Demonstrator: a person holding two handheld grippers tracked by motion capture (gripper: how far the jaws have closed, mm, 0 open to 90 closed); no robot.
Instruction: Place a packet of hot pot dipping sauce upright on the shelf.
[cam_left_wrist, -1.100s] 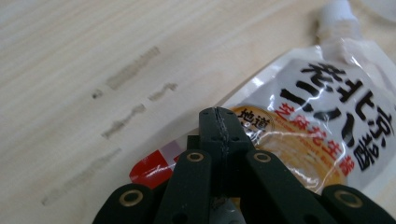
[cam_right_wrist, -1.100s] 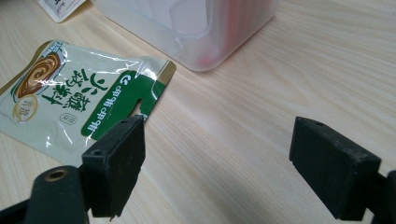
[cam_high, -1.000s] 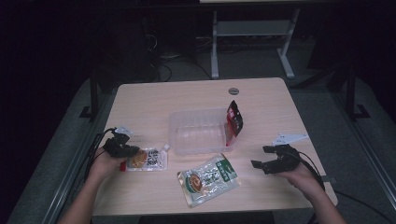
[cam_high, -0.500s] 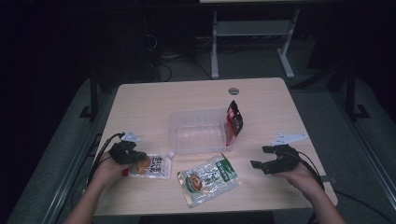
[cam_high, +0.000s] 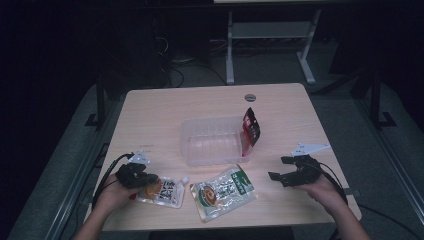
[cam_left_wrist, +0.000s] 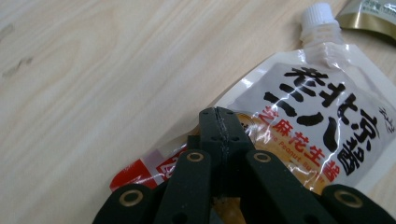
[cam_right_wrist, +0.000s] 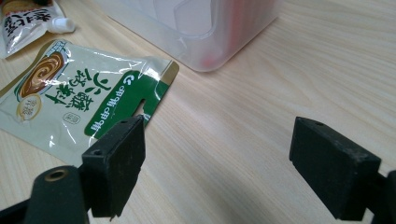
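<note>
1. The left gripper (cam_high: 142, 178) was clenched on the bottom edge of the white spouted pouch (cam_left_wrist: 317, 126). In the left gripper view its two black jaws met with no gap, pinching the flat seam near the red printed corner.

2. The pouch lay flat on the wooden table (cam_high: 150, 115), stretching away from the jaws, with its white screw cap (cam_left_wrist: 319, 13) at the far end.

3. Judged from its look, the pouch was soft and sagging, with a glossy film that could slip. Its filling would probably slump toward the cap end if it were lifted by this seam, so a grip well in from the edge seemed safer than one at the very corner.

4. The stiff neck under the cap seemed the other sound place to take hold, as it would not fold.

5. The right gripper (cam_high: 287, 171) was released, its jaws standing wide apart above bare table with nothing between them.

6. Ahead of it and to its left lay the green-and-white sachet (cam_right_wrist: 79, 93), flat, thin and likely light and crinkly. Its near edge just beside the left jaw offered a sealed margin to pinch.

7. Beyond that stood the clear plastic tray (cam_high: 210, 140), with a red packet (cam_high: 251, 127) leaning upright at one end.
</note>
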